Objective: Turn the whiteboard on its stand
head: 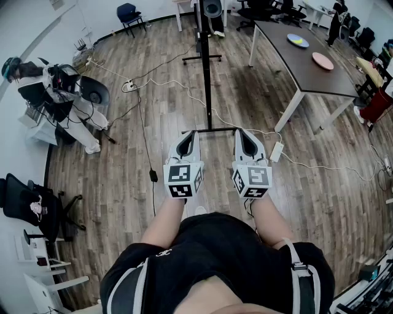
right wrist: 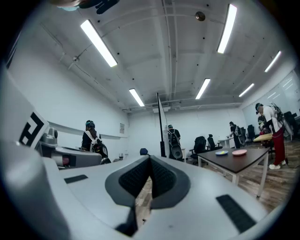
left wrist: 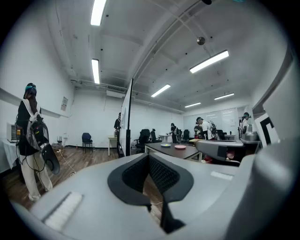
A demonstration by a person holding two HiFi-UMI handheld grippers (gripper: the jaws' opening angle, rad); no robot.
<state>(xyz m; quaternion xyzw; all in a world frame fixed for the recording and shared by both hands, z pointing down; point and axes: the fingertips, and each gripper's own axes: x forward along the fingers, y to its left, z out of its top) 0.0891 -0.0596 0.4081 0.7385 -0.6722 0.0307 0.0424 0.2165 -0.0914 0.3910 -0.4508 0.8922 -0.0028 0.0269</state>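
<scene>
The whiteboard (head: 205, 73) stands edge-on straight ahead, a thin dark upright on a black stand whose near foot bar (head: 209, 130) lies on the wood floor. My left gripper (head: 189, 135) and right gripper (head: 244, 134) are held side by side just short of that foot bar, both shut with nothing between the jaws. In the left gripper view the board's edge (left wrist: 127, 117) rises beyond the closed left gripper (left wrist: 149, 157). The right gripper view shows the board's edge (right wrist: 161, 126) past the closed right gripper (right wrist: 150, 159). Neither gripper touches the board.
A long dark table (head: 304, 61) with two plates stands at the right. White and black cables (head: 184, 92) run across the floor around the stand. A person with gear (head: 61, 92) stands at the left, and office chairs (head: 130, 15) sit along the walls.
</scene>
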